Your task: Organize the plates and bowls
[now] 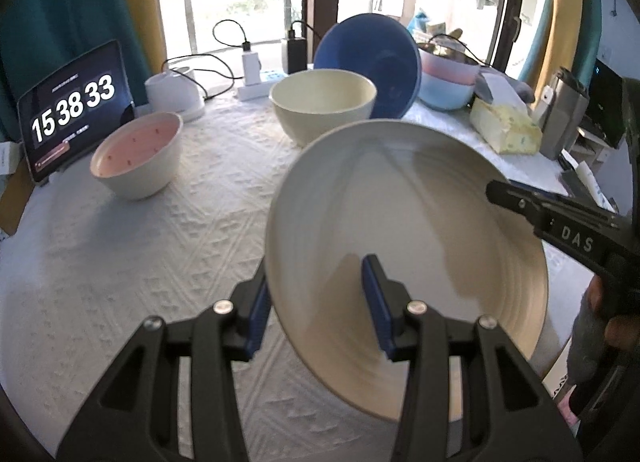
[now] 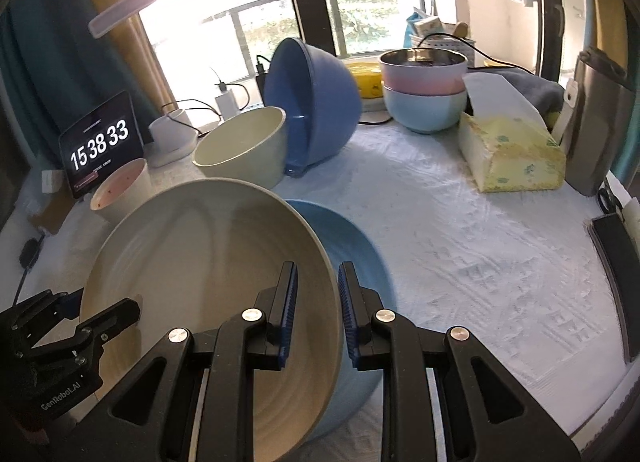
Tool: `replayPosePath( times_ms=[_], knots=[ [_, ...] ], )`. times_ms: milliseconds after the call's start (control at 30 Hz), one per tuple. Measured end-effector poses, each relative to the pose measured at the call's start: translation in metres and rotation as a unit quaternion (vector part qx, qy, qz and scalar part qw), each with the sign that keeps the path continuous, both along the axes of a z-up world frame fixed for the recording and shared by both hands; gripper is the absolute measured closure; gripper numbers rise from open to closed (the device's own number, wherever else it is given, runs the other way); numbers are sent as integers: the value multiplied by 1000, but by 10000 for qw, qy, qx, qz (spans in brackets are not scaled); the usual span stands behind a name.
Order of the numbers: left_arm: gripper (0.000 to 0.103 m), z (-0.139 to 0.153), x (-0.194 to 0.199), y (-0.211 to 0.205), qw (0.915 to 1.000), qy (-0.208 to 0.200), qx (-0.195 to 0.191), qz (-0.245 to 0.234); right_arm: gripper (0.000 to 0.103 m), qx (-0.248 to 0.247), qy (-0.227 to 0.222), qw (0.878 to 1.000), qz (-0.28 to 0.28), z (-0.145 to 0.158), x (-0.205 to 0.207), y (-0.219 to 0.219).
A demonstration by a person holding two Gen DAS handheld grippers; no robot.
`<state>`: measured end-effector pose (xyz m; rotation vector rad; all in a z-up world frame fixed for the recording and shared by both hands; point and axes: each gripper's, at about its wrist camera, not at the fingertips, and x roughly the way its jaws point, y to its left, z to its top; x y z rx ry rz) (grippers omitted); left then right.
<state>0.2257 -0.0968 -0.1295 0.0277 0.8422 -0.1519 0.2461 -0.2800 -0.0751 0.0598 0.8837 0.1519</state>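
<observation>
While the cream plate [image 2: 192, 262] hangs tilted at lower left of the right wrist view — above a light blue plate [image 2: 352, 262] on the white tablecloth [image 2: 480, 262] — the left gripper [image 1: 316, 302] and right gripper [image 2: 318, 314] each straddle its rim, jaws slightly apart, grip uncertain.

The tabletop [image 2: 480, 254] was bare on the right side, but bowls [image 2: 248, 150] and a tissue box [image 2: 508, 158] stood along the back
</observation>
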Motion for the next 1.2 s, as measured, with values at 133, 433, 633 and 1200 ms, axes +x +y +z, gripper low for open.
replayPosePath(
  times_ms=[133, 433, 633, 1200],
  knots=[
    [58, -3, 6, -10, 10000, 48, 57, -44, 80, 33, 12, 10000, -60, -3, 3, -9],
    [57, -9, 19, -25, 9999, 90, 128, -42, 80, 135, 45, 9998, -166, -8, 14, -26],
    [54, -17, 28, -26, 9995, 218, 218, 65, 80, 224, 68, 9994, -236, -13, 15, -31],
    [42, -4, 19, -12, 9999, -42, -28, 154, 79, 209, 123, 9991, -354, -12, 15, -30]
  ],
)
